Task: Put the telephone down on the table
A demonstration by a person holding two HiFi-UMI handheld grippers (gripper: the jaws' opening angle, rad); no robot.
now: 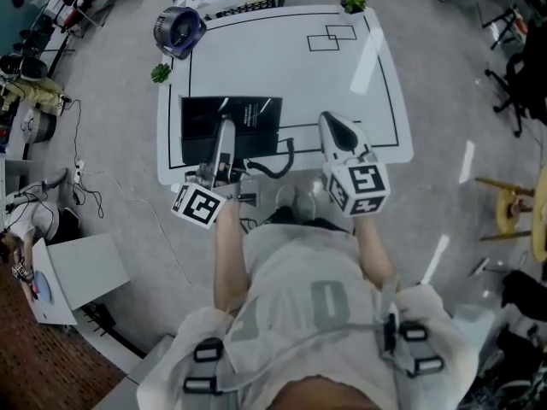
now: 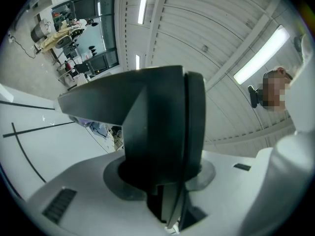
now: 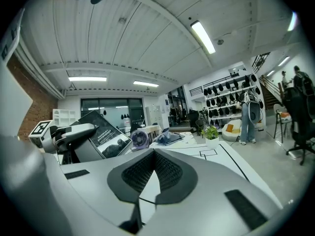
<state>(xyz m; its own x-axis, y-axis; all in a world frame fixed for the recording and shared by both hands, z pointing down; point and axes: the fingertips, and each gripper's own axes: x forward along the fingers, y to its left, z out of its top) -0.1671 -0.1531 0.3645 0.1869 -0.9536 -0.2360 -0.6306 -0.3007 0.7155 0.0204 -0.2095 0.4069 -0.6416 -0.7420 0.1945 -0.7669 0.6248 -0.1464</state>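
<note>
The telephone (image 1: 252,118), a flat black rectangular slab, sits in the lower left part of the white table (image 1: 282,67). The left gripper (image 1: 224,135) reaches in from the frame's lower edge. Its pale smooth plastic jaws are clamped on the slab's near edge. The slab's face is glossy, with small white print and a grey picture, and its long axis runs left to right across the head view. In the right gripper view it stands tilted, printed face turned up and rightward. The right gripper (image 1: 333,126), just right of it, holds nothing, and its dark ribbed pads meet at the tips.
</note>
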